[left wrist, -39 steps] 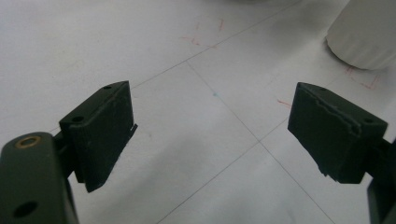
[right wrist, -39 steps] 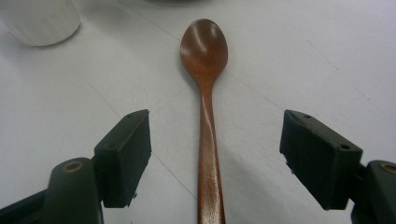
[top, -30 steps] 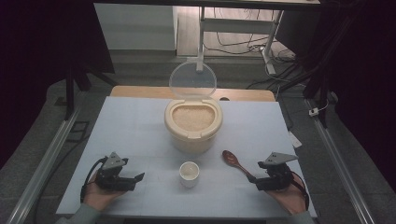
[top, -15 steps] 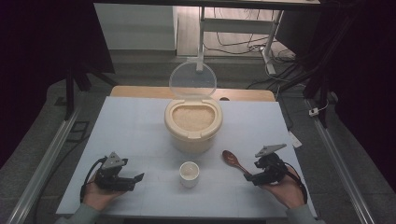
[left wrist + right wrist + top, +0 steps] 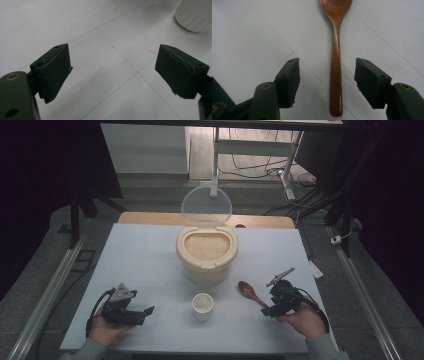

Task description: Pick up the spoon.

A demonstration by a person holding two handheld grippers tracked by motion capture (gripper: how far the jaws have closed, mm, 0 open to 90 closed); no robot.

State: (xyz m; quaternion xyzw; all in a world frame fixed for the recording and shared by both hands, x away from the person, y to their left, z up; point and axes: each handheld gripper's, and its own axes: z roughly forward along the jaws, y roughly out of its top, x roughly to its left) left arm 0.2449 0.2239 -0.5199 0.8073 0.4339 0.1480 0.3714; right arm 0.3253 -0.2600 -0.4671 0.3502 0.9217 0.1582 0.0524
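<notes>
A brown wooden spoon [image 5: 248, 291] lies flat on the white table, right of a small white cup [image 5: 202, 305]. My right gripper [image 5: 266, 310] sits at the spoon's handle end. In the right gripper view the spoon [image 5: 335, 45] runs up between the jaws of the right gripper [image 5: 327, 77]. These jaws have just been closing, but the pads stand apart from the wood on both sides. My left gripper [image 5: 148, 312] rests at the front left, open over bare table [image 5: 112, 72].
A cream container of rice [image 5: 206, 251] stands mid-table with its clear lid [image 5: 206, 206] tipped up behind it. The white cup's side [image 5: 195, 15] is at the top right of the left gripper view. The table's front edge runs just below both hands.
My right hand has shifted left onto the spoon's handle end, and its jaws have narrowed. The left hand has kept still.
</notes>
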